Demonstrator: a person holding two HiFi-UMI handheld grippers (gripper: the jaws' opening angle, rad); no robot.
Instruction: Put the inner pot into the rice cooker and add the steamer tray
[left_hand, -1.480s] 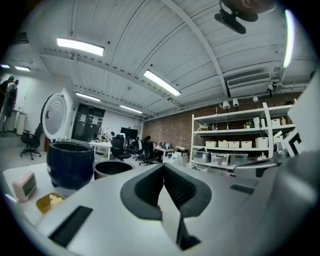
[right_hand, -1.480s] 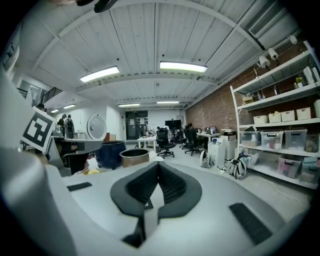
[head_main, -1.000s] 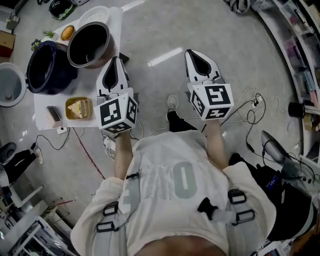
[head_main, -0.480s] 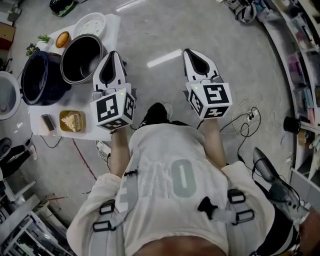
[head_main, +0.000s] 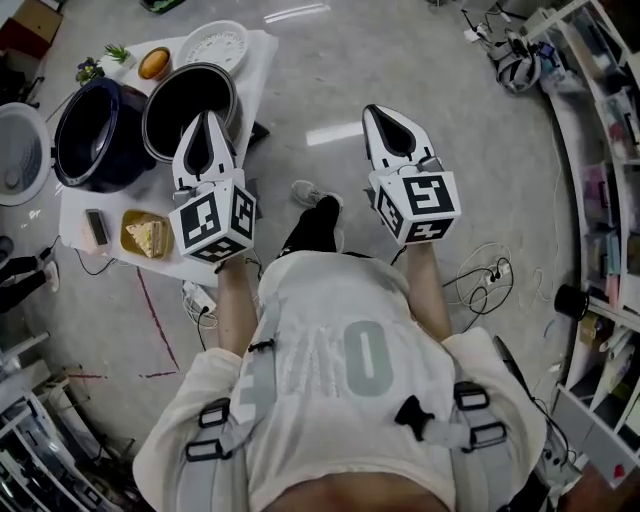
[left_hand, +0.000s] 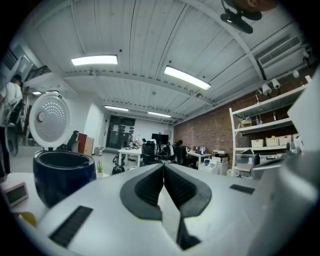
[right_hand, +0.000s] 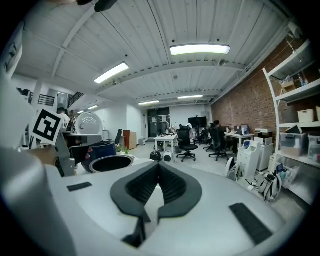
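The left gripper (head_main: 205, 128) and right gripper (head_main: 383, 122) are held closed, empty — the round metal inner pot (head_main: 190, 96) beside the dark-blue rice cooker (head_main: 93, 136) is not yet reached.

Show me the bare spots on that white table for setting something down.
A bare strip of table lies between the rice cooker and the yellow dish. The far end is crowded: inner pot, steamer tray and small bowl sit close together.

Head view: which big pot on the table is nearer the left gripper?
The grey inner pot, right by the left gripper; the dark blue rice cooker stands farther off.
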